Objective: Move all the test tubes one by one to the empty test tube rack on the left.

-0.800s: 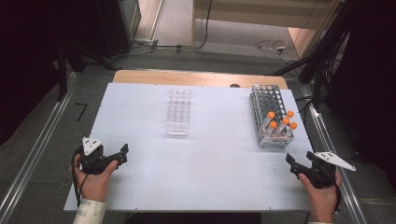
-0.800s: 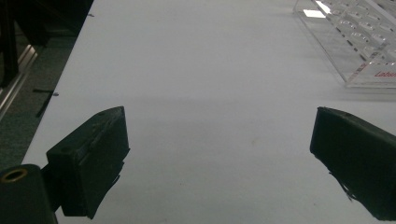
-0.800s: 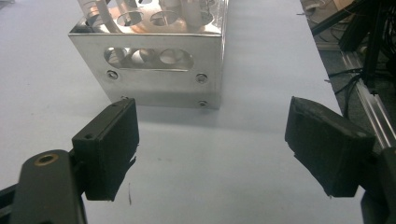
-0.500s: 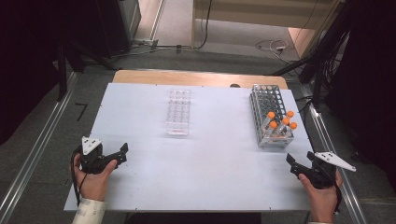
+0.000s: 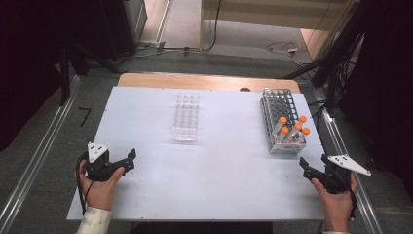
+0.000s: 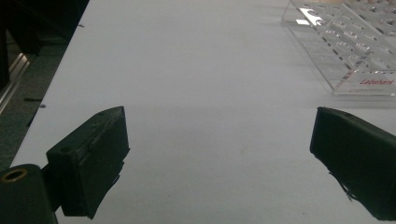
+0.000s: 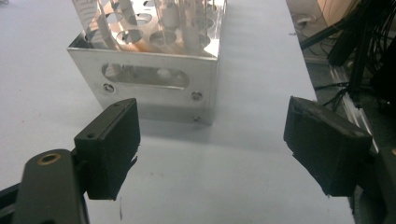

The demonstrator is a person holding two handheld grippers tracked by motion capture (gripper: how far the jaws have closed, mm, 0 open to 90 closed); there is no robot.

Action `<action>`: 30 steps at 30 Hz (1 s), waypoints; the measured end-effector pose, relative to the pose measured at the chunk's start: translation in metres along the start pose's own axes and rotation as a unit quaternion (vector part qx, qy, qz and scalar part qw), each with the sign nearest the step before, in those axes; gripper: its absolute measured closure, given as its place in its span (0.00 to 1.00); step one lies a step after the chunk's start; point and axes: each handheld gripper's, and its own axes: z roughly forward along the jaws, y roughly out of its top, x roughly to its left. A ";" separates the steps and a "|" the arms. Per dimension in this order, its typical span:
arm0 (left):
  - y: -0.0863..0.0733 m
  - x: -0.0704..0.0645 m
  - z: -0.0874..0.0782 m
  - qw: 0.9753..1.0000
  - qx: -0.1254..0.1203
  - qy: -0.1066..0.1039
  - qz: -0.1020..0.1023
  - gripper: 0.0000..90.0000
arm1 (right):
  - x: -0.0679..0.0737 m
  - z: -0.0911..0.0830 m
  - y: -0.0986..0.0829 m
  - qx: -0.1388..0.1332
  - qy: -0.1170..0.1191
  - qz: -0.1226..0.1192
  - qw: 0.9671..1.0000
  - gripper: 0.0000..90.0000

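Right now we hold both tools low over the near part of the white table (image 5: 214, 185), one at each corner. Our left gripper (image 5: 127, 161) sits near the front left edge, its jaws spread wide with nothing between them; in the left gripper view they frame bare tabletop, and the clear plastic tube rack (image 6: 355, 51) lies ahead and off to the right, well apart from the jaws. From above, that clear rack (image 5: 186, 117) lies flat near the middle of the table with its wells looking empty.

Our right gripper (image 5: 306, 166) rests near the front right edge, jaws likewise parted wide and holding nothing. It points at the metal tube rack (image 5: 280, 122), which stands just beyond it on the right side of the table. In the right gripper view the rack's near end wall (image 7: 154, 81) sits close ahead, between the two jaws but not touching either. Orange-capped tubes (image 5: 293, 126) stand upright in the near end of this rack, five caps showing from above; its far rows look empty.
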 end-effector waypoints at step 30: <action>0.000 -0.002 0.002 1.000 0.002 -0.001 0.003 0.05 | 0.005 0.038 0.039 -0.044 0.015 -0.028 0.999 0.62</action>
